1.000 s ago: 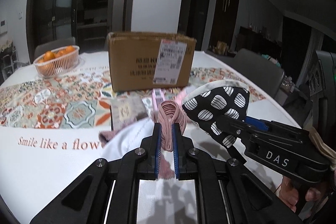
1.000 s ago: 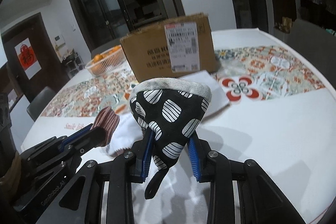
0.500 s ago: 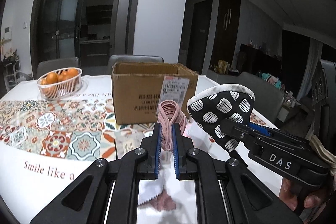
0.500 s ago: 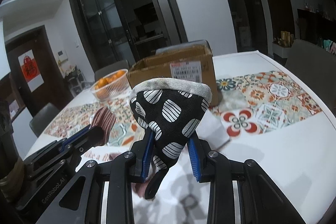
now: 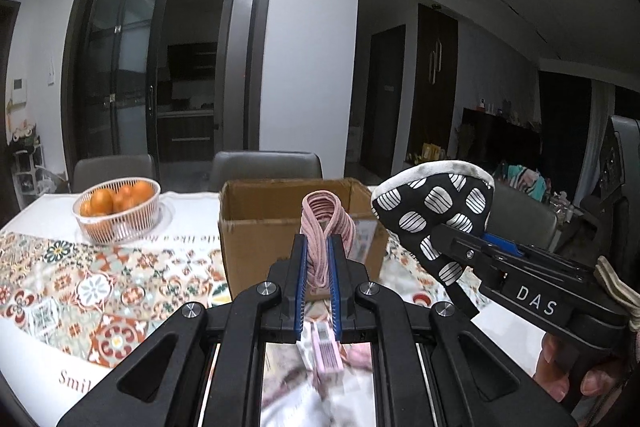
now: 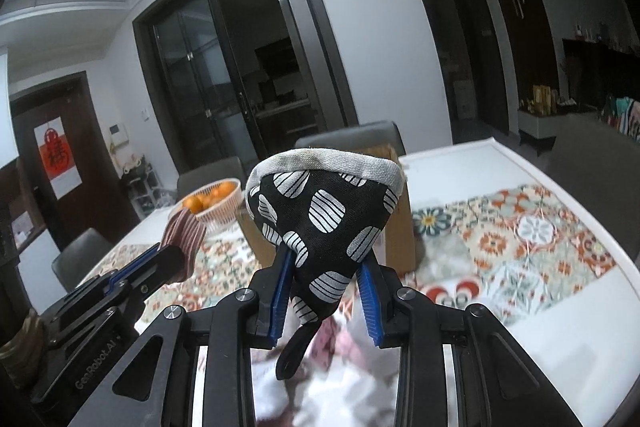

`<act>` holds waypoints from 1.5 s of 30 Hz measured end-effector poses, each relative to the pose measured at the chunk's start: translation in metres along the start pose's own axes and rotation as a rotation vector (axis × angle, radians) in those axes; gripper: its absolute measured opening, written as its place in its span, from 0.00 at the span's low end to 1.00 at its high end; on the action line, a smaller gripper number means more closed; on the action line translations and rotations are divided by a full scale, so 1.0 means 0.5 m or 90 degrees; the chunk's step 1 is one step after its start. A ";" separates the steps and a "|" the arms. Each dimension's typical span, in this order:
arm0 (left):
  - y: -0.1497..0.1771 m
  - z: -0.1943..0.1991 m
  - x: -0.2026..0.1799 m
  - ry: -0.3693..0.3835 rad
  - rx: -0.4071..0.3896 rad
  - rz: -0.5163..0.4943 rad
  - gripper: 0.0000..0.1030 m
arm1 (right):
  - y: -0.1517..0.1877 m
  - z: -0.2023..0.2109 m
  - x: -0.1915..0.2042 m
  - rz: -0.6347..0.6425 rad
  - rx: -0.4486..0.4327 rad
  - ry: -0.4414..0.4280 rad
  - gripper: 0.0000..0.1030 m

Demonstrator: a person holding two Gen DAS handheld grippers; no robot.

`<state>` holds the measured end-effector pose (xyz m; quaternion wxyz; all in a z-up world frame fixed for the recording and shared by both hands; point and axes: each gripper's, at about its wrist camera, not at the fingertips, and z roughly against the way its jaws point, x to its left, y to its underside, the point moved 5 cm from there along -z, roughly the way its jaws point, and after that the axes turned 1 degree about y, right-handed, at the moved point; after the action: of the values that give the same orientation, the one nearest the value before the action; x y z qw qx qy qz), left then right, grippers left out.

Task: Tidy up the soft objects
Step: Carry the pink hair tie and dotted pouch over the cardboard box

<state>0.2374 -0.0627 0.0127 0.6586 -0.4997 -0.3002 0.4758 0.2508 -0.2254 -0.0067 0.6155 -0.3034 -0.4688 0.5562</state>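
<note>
**Both grippers holding soft items above the tabletop**

Dark glass doors and grey chairs are standing behind a white tabletop point(image 5: 36, 343) that is carrying a patterned tile-print runner point(image 6: 532, 247). An open brown cardboard box point(image 5: 260, 227) is sitting on it, with a white wire basket of oranges point(image 5: 118, 213) off to the box's left.

The left gripper point(image 5: 318, 259) is pinching a pink ribbed fabric piece point(image 5: 326, 223) between its jaws, which are pressed close on it, in front of the box. The right gripper point(image 6: 326, 279) is gripping a black oven mitt with white striped spots and a grey trim point(image 6: 324, 215), its jaws squeezing the narrow lower part while the mitt's black loop point(image 6: 294, 351) is hanging below. Both items are being held in the air, side by side. Blurred pink and white cloths point(image 6: 340, 379) are lying on the tabletop beneath the grippers.
</note>
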 end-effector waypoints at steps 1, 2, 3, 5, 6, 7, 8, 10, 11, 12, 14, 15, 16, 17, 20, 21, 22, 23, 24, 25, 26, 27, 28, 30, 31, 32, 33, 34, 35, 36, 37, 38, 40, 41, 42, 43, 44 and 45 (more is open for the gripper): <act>-0.006 -0.004 0.002 -0.001 -0.002 -0.001 0.11 | -0.008 -0.003 0.001 0.002 -0.005 0.000 0.32; -0.014 -0.010 0.006 -0.003 -0.005 -0.002 0.11 | -0.016 -0.007 0.003 0.005 -0.009 0.000 0.32; -0.019 -0.013 0.007 -0.005 -0.007 -0.003 0.11 | -0.025 -0.013 0.005 0.008 -0.013 0.001 0.32; -0.030 -0.023 0.012 -0.008 -0.012 -0.007 0.11 | -0.037 -0.023 0.007 0.012 -0.018 -0.001 0.32; -0.035 -0.027 0.014 -0.009 -0.013 -0.008 0.11 | -0.042 -0.028 0.009 0.014 -0.020 0.000 0.32; -0.040 -0.032 0.016 -0.010 -0.013 -0.010 0.11 | -0.049 -0.032 0.011 0.016 -0.022 0.000 0.32; -0.046 -0.037 0.018 -0.011 -0.014 -0.011 0.11 | -0.056 -0.038 0.013 0.017 -0.025 0.000 0.32; -0.057 -0.051 0.023 -0.013 -0.016 -0.014 0.11 | -0.068 -0.049 0.012 0.020 -0.028 0.002 0.32; -0.061 -0.058 0.025 -0.016 -0.017 -0.017 0.11 | -0.074 -0.055 0.011 0.022 -0.029 0.005 0.32; -0.069 -0.067 0.027 -0.020 -0.019 -0.022 0.11 | -0.081 -0.062 0.011 0.023 -0.029 0.006 0.32; -0.081 -0.083 0.031 -0.024 -0.022 -0.027 0.11 | -0.095 -0.080 0.009 0.026 -0.026 0.009 0.32; -0.087 -0.092 0.032 -0.025 -0.021 -0.030 0.11 | -0.100 -0.085 0.009 0.027 -0.025 0.010 0.32; -0.093 -0.100 0.032 -0.023 -0.020 -0.032 0.11 | -0.104 -0.092 0.007 0.029 -0.024 0.011 0.32; -0.099 -0.110 0.033 -0.023 -0.019 -0.035 0.11 | -0.111 -0.100 0.005 0.032 -0.023 0.013 0.32; -0.112 -0.131 0.035 -0.027 -0.017 -0.041 0.11 | -0.126 -0.118 0.005 0.043 -0.024 0.020 0.32; -0.116 -0.141 0.037 -0.028 -0.015 -0.041 0.11 | -0.132 -0.123 0.004 0.046 -0.024 0.021 0.32; -0.120 -0.151 0.039 -0.030 -0.014 -0.042 0.11 | -0.137 -0.131 0.003 0.049 -0.023 0.023 0.32; -0.123 -0.157 0.040 -0.031 -0.013 -0.043 0.11 | -0.142 -0.140 0.000 0.050 -0.022 0.025 0.32; -0.126 -0.167 0.041 -0.033 -0.012 -0.045 0.11 | -0.146 -0.146 -0.001 0.051 -0.021 0.025 0.32; -0.130 -0.176 0.043 -0.034 -0.010 -0.045 0.11 | -0.150 -0.154 -0.004 0.053 -0.019 0.026 0.32; -0.133 -0.187 0.045 -0.034 -0.007 -0.045 0.11 | -0.154 -0.162 -0.006 0.053 -0.017 0.028 0.32; -0.136 -0.195 0.047 -0.035 -0.005 -0.044 0.11 | -0.157 -0.171 -0.009 0.053 -0.015 0.028 0.32; -0.137 -0.205 0.051 -0.038 -0.003 -0.044 0.11 | -0.160 -0.180 -0.011 0.053 -0.012 0.027 0.32; -0.137 -0.224 0.057 -0.041 0.005 -0.042 0.11 | -0.164 -0.194 -0.014 0.054 -0.007 0.028 0.32; -0.135 -0.232 0.059 -0.043 0.011 -0.040 0.11 | -0.164 -0.202 -0.014 0.057 -0.004 0.028 0.32; -0.133 -0.241 0.062 -0.044 0.017 -0.038 0.11 | -0.165 -0.212 -0.016 0.060 0.000 0.031 0.32; -0.131 -0.252 0.065 -0.044 0.023 -0.034 0.11 | -0.165 -0.217 -0.014 0.061 0.002 0.033 0.32; -0.128 -0.257 0.066 -0.045 0.027 -0.034 0.11 | -0.164 -0.225 -0.012 0.065 0.006 0.034 0.32; -0.125 -0.269 0.069 -0.046 0.036 -0.032 0.11 | -0.164 -0.233 -0.014 0.067 0.011 0.036 0.32; -0.122 -0.277 0.071 -0.044 0.043 -0.031 0.11 | -0.163 -0.241 -0.014 0.067 0.015 0.037 0.32; -0.119 -0.287 0.073 -0.042 0.052 -0.029 0.11 | -0.163 -0.249 -0.014 0.069 0.021 0.036 0.32; -0.119 -0.298 0.074 -0.042 0.057 -0.029 0.11 | -0.163 -0.257 -0.014 0.070 0.027 0.037 0.32; -0.113 -0.316 0.079 -0.044 0.071 -0.026 0.11 | -0.159 -0.273 -0.017 0.071 0.040 0.036 0.32; -0.109 -0.324 0.080 -0.043 0.078 -0.025 0.11 | -0.160 -0.282 -0.017 0.072 0.046 0.037 0.32; -0.105 -0.332 0.082 -0.043 0.085 -0.021 0.11 | -0.159 -0.290 -0.018 0.071 0.051 0.038 0.32; -0.102 -0.339 0.083 -0.038 0.092 -0.018 0.11 | -0.155 -0.298 -0.020 0.072 0.058 0.036 0.32; -0.100 -0.346 0.085 -0.036 0.097 -0.016 0.11 | -0.153 -0.306 -0.021 0.072 0.066 0.033 0.32; -0.097 -0.354 0.086 -0.040 0.104 -0.016 0.12 | -0.152 -0.315 -0.023 0.070 0.073 0.031 0.32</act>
<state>0.4232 -0.0912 -0.0018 0.6930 -0.4257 -0.2873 0.5060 0.4260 -0.2282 -0.0009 0.6118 -0.3062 -0.4037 0.6074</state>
